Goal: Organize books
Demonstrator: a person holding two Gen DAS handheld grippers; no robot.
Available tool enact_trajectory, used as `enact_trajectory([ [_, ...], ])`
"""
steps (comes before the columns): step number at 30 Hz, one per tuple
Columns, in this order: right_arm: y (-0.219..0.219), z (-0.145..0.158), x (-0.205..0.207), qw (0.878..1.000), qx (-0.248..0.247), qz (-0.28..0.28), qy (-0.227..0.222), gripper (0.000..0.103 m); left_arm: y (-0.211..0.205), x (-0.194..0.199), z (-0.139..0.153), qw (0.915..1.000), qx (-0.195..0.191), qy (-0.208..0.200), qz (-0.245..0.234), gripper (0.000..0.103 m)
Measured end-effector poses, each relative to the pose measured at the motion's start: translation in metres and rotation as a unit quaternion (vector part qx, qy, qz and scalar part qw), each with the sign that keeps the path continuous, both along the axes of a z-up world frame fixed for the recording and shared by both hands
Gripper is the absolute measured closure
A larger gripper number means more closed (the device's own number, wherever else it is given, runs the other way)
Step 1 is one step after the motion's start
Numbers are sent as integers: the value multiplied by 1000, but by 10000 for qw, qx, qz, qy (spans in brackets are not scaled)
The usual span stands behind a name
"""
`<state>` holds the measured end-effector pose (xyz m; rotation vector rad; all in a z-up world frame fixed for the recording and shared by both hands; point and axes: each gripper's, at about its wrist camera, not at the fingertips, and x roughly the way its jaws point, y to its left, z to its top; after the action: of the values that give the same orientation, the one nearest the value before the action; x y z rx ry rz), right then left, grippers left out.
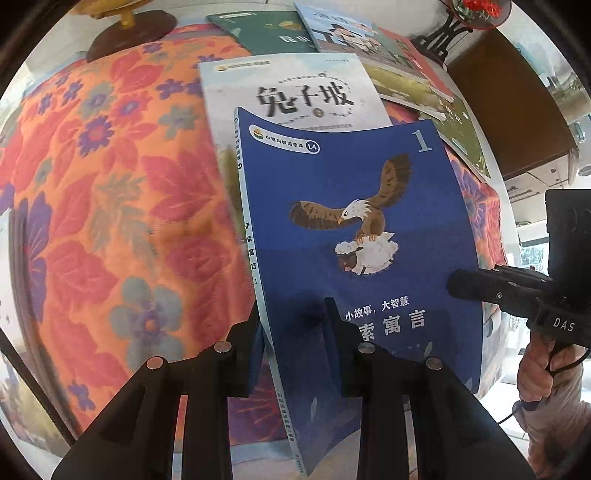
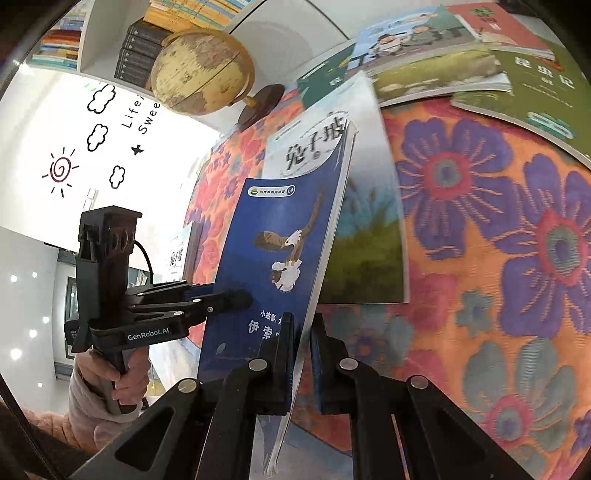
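Note:
A blue book (image 1: 351, 206) with an eagle on its cover hangs tilted above the flowered tablecloth (image 1: 110, 221), held from both sides. My left gripper (image 1: 293, 317) is shut on its spine edge near the lower end; the jaws stand a little apart and the book sits aslant between them. In the right wrist view the blue book (image 2: 269, 229) runs nearly edge-on, and my right gripper (image 2: 303, 325) is shut tight on its page edge. Each gripper shows in the other view: the right gripper (image 1: 458, 284) and the left gripper (image 2: 232, 295). Below lies a white book (image 1: 295, 85).
Several more books (image 2: 480, 62) lie overlapping at the table's far side, a green one (image 1: 266, 33) among them. A globe (image 2: 201, 72) on a wooden base stands at the far left corner. A shelf (image 2: 147, 48) with books hangs behind it. A hand (image 2: 110, 380) holds the left gripper's handle.

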<state>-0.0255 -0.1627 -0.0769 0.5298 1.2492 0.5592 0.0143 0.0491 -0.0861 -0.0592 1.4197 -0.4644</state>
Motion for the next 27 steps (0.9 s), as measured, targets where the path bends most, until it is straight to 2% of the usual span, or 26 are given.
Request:
enact_trajectory([
  [13, 59, 25, 8, 9997, -125, 144, -132, 95, 40, 3, 22, 9990, -90, -358, 254, 77],
  [22, 110, 41, 18, 9993, -153, 316, -161, 95, 91, 1, 40, 9969, -155, -597, 487, 77],
  [27, 150, 47, 26, 9981, -185, 566, -180, 95, 131, -4, 44, 9941, -200, -685, 813, 77],
])
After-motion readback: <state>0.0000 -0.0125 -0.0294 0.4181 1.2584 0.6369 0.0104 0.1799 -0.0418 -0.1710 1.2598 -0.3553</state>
